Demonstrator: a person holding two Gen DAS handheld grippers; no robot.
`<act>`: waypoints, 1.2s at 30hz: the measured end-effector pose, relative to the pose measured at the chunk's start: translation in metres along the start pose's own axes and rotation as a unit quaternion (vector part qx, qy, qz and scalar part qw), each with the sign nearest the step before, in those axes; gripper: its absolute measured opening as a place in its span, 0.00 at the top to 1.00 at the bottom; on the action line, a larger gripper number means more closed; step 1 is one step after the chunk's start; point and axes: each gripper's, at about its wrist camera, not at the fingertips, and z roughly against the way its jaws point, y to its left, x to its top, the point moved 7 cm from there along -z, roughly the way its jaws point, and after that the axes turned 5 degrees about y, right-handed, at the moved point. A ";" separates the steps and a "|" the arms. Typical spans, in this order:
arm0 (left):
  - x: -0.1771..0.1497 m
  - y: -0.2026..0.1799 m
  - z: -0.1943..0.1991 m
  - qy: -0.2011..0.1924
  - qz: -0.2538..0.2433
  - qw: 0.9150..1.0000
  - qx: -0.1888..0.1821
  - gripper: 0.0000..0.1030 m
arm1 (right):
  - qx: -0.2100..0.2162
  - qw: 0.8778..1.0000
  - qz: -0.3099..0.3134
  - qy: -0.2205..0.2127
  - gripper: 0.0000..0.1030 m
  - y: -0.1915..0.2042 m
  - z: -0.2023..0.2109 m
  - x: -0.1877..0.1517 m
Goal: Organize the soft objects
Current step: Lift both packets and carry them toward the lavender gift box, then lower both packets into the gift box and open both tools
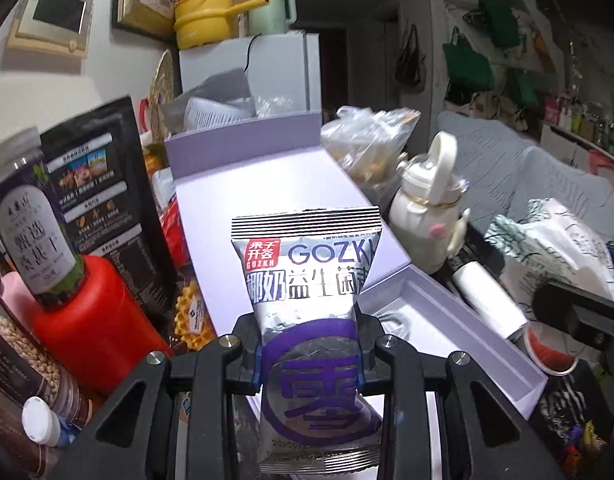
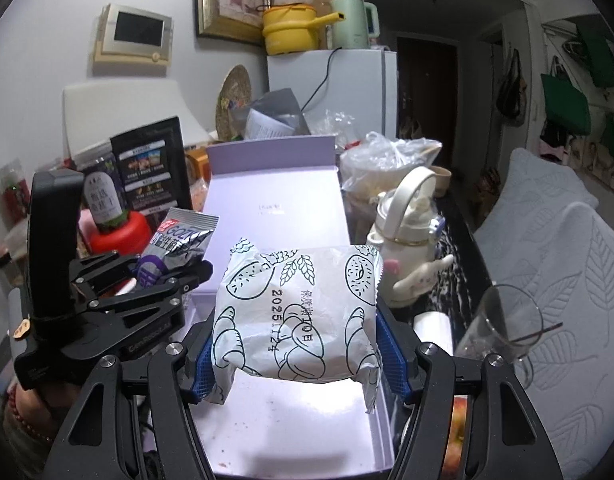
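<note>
— What could slip here?

— My left claw (image 1: 309, 364) pinches the foil pouch (image 1: 307, 280) by its slick lower half; it may slide out. My right claw (image 2: 297, 354) squeezes the puffy bread pack (image 2: 297, 312) above the lilac box (image 2: 307, 428).

— Anything nearby?

— Yes: the glass (image 2: 503, 328) at the right could tip.

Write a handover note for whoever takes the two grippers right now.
Left gripper: shut on the silver GOZKH snack packet.
Right gripper: shut on the white bread packet.
Both packets are held in the air over the open lilac box; neither has been put down.
Done: both picked up.
Left: set each one down, probably in the box, then release.
</note>
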 end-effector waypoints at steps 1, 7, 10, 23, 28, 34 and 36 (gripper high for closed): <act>-0.002 0.002 -0.005 0.006 0.002 1.000 0.003 0.70 | -0.002 1.000 0.001 0.003 0.35 0.001 -0.003 -0.001; -0.012 0.010 -0.033 0.039 0.006 0.999 0.016 0.70 | -0.005 1.000 0.005 0.016 0.35 0.004 -0.023 -0.005; -0.016 0.013 -0.043 0.050 0.010 0.999 0.011 0.70 | -0.004 1.000 0.005 0.023 0.35 0.005 -0.034 -0.008; -0.030 0.017 -0.067 0.094 0.013 0.995 0.008 0.70 | 0.011 0.998 -0.007 0.055 0.35 -0.001 -0.078 -0.012; -0.032 0.018 -0.071 0.100 0.014 0.995 0.015 0.70 | 0.013 0.998 -0.002 0.067 0.35 0.000 -0.093 -0.013; -0.036 0.020 -0.077 0.118 0.020 0.993 0.024 0.70 | 0.010 0.997 -0.001 0.082 0.35 -0.001 -0.109 -0.015; -0.037 0.020 -0.080 0.124 0.023 0.992 0.020 0.69 | 0.010 0.996 0.001 0.086 0.35 -0.002 -0.113 -0.016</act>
